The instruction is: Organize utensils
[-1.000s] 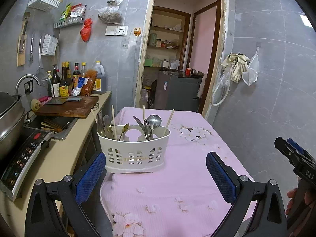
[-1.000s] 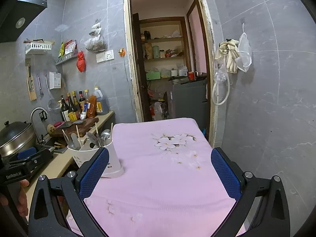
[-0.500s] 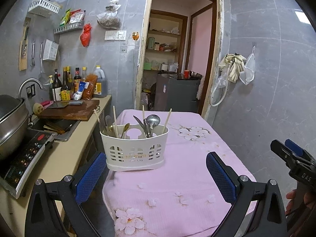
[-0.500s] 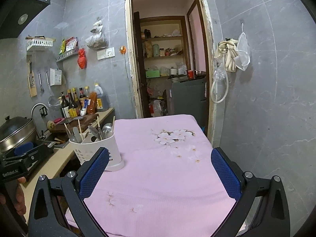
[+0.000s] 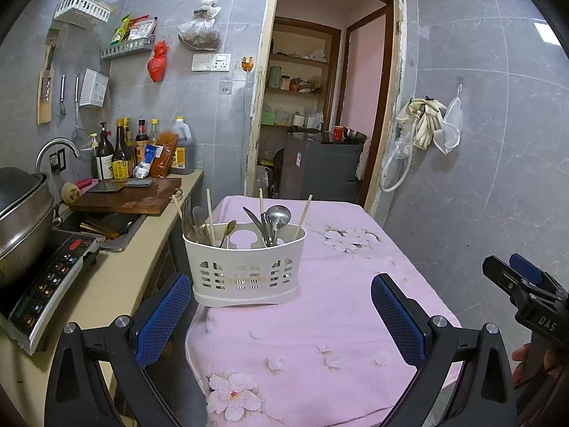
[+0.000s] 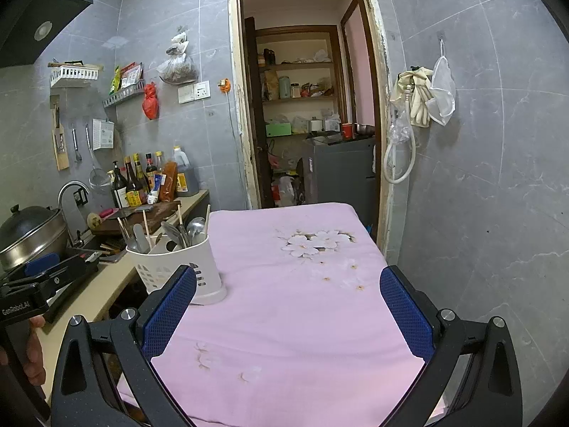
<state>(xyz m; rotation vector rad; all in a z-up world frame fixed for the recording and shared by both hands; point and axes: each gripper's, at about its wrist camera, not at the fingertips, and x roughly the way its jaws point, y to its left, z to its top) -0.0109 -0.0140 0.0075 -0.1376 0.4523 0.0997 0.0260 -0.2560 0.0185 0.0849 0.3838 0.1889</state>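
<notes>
A white slotted utensil caddy [image 5: 244, 263] stands on the pink flowered tablecloth [image 5: 320, 320] near the table's left edge. Spoons, a knife and several chopsticks stick up out of it. In the right wrist view the caddy [image 6: 177, 267] sits just beyond my left finger pad. My left gripper [image 5: 279, 315] hovers open a short way in front of the caddy, nothing between its blue pads. My right gripper [image 6: 288, 311] is open too, over the bare cloth to the right of the caddy. Each gripper's body shows at the edge of the other's view, held by a hand.
Left of the table runs a beige counter [image 5: 117, 284] with an induction cooker [image 5: 46, 284], a steel pot [image 5: 21, 213], a sink and a wooden cutting board [image 5: 128, 197]. Bottles stand at the wall. A doorway [image 5: 320, 106] opens behind the table; a grey tiled wall is at the right.
Both grippers have drawn back and risen a little from the table, so the caddy looks farther off and more cloth shows in front. Both stayed open.
</notes>
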